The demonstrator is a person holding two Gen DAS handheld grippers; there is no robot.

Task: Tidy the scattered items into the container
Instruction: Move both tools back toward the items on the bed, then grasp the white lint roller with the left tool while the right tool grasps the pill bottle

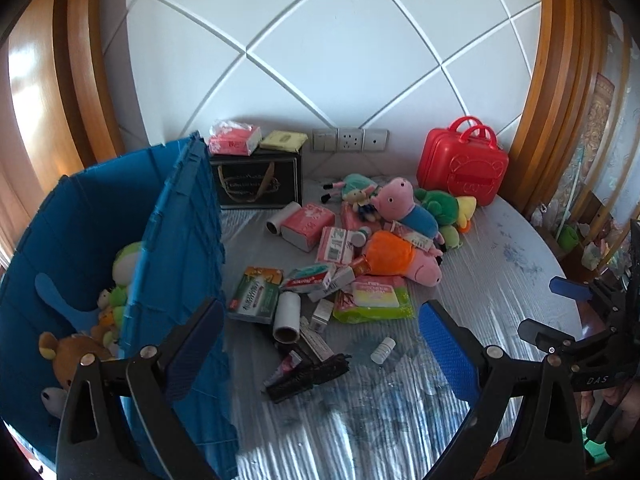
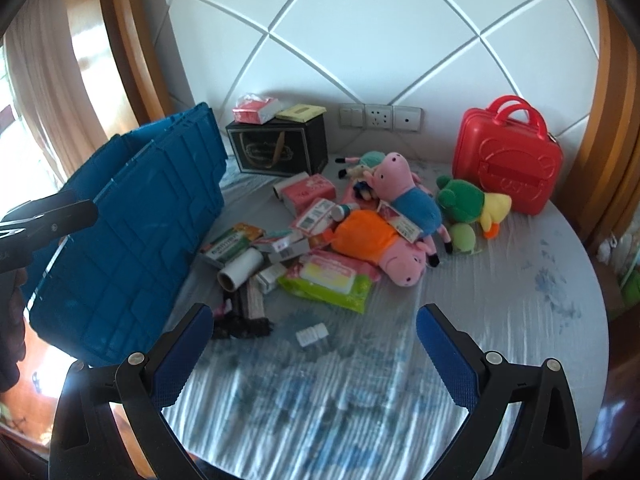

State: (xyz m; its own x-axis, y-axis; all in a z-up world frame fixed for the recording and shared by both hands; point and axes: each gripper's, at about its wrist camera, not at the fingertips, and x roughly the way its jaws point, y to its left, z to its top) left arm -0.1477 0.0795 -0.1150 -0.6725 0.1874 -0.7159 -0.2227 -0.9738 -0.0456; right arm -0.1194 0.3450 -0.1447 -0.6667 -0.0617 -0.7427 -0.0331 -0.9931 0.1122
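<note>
A blue crate (image 1: 180, 240) stands at the left of the bed, also in the right wrist view (image 2: 132, 232), with plush toys (image 1: 76, 356) inside. Scattered items lie mid-bed: two pig plushes (image 1: 404, 204) (image 2: 376, 248), a green wipes pack (image 1: 374, 300) (image 2: 332, 280), boxes (image 1: 256, 296), a paper roll (image 1: 287, 316) (image 2: 240, 268), a small white bottle (image 1: 383, 350) (image 2: 313, 336). My left gripper (image 1: 320, 340) is open and empty, its left finger by the crate wall. My right gripper (image 2: 316, 352) is open and empty above the small bottle; it also shows at the right edge of the left wrist view (image 1: 560, 308).
A red toy suitcase (image 1: 464, 160) (image 2: 508, 156) stands at the back right. A black box (image 1: 260, 180) (image 2: 280, 148) with tissue packs on top sits by the wall sockets (image 1: 350, 140). A green frog plush and a yellow duck (image 2: 472, 208) lie by the suitcase.
</note>
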